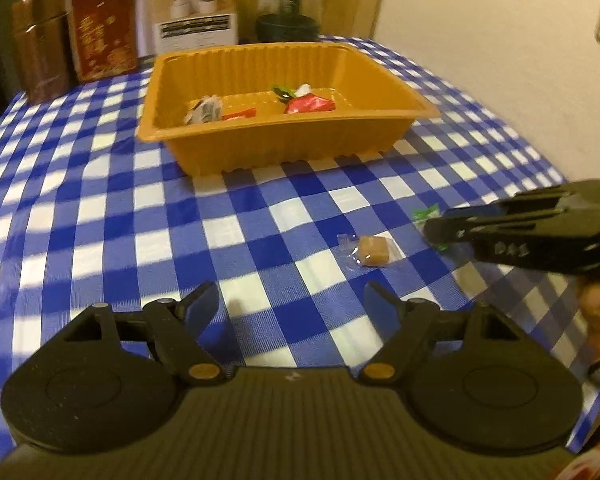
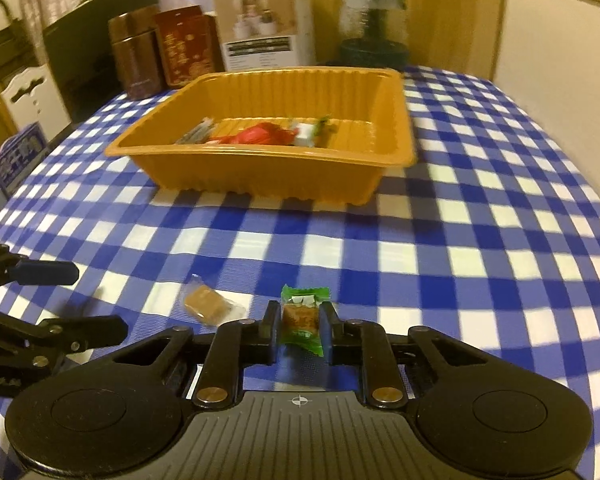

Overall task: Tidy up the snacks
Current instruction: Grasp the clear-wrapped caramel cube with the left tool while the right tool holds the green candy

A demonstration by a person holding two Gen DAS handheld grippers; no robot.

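1 green-wrapped snack (image 2: 302, 320) (clamped) between right gripper (image 2: 300, 330) pads

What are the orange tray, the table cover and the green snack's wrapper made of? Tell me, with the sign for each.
Orange tray: likely thin moulded plastic, glossy; ribbed walls, rolled rim.
Checked table cover: woven cloth or textured vinyl; fine ribbed grain, matte; can't tell which.
Green snack wrapper: plastic film, slightly shiny; crimped ends, a clear window showing the brown snack.

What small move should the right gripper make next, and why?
Probably lift and carry toward the orange tray. The right gripper is shut on the green-wrapped candy, which seems to lie on the tablecloth, and other snacks are already in the tray.
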